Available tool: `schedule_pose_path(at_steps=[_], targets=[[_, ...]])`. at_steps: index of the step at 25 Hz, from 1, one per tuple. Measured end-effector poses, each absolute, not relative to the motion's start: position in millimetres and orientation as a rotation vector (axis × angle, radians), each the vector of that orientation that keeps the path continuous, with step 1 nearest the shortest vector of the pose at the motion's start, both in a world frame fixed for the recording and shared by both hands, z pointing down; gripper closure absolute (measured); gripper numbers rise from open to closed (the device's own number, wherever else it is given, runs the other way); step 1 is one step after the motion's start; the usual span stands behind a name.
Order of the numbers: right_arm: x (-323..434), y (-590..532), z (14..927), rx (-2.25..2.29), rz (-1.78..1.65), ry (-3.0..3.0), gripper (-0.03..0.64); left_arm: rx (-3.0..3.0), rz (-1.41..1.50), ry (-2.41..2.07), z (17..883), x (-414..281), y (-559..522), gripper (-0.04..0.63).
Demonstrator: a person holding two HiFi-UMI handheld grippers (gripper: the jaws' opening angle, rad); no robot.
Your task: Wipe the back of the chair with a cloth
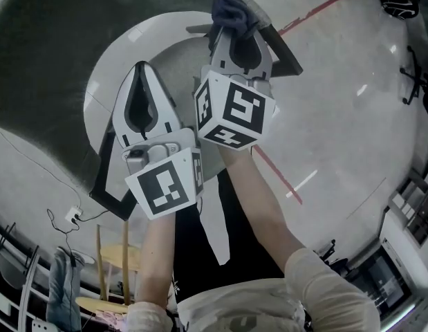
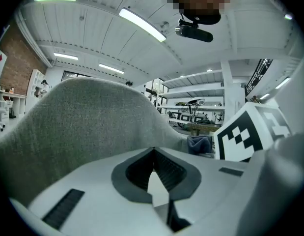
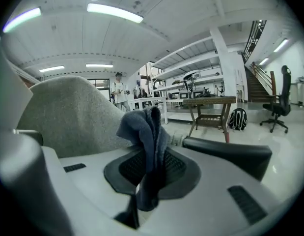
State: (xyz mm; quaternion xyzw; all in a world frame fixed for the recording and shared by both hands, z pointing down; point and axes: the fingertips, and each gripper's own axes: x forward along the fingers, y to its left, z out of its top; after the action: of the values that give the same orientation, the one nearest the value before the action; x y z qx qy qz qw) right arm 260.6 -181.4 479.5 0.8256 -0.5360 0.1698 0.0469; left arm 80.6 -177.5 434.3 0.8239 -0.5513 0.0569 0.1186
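Observation:
The chair's grey fabric back [image 1: 41, 61] curves round the far left of the head view and fills the left of both gripper views [image 2: 78, 127] [image 3: 68, 117]. My right gripper [image 1: 234, 30] [image 3: 151, 151] is shut on a dark blue cloth [image 1: 231, 9] [image 3: 144, 127], which bunches up above the jaws over the seat, near a black armrest [image 1: 286, 54] [image 3: 225, 154]. Beside it to the left, my left gripper [image 1: 140, 71] [image 2: 152, 151] is shut on nothing, its jaws pointing at the chair back. The cloth [image 2: 200, 144] also shows at the left gripper view's right.
A second black armrest [image 1: 106, 178] lies lower left. A red line [image 1: 310, 12] crosses the pale floor. Wooden furniture [image 1: 113, 261] and a power strip [image 1: 74, 216] sit lower left. Behind stand a wooden table [image 3: 210, 102], a backpack [image 3: 237, 118], an office chair [image 3: 277, 102] and a person [image 3: 118, 90].

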Motion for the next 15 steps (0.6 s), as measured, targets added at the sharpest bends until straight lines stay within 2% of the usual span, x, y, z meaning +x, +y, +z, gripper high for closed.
schedule_pose_path(at_steps=[10,15], targets=[[269,-167,480,2.522,0.549,-1.568,0.56,2.403,0.175,-1.607,437,73,-168,0.58],[233,-183,393,2.457,0.447,-1.776,0.56,2.392,0.141,-1.668,379,61,-172,0.58]])
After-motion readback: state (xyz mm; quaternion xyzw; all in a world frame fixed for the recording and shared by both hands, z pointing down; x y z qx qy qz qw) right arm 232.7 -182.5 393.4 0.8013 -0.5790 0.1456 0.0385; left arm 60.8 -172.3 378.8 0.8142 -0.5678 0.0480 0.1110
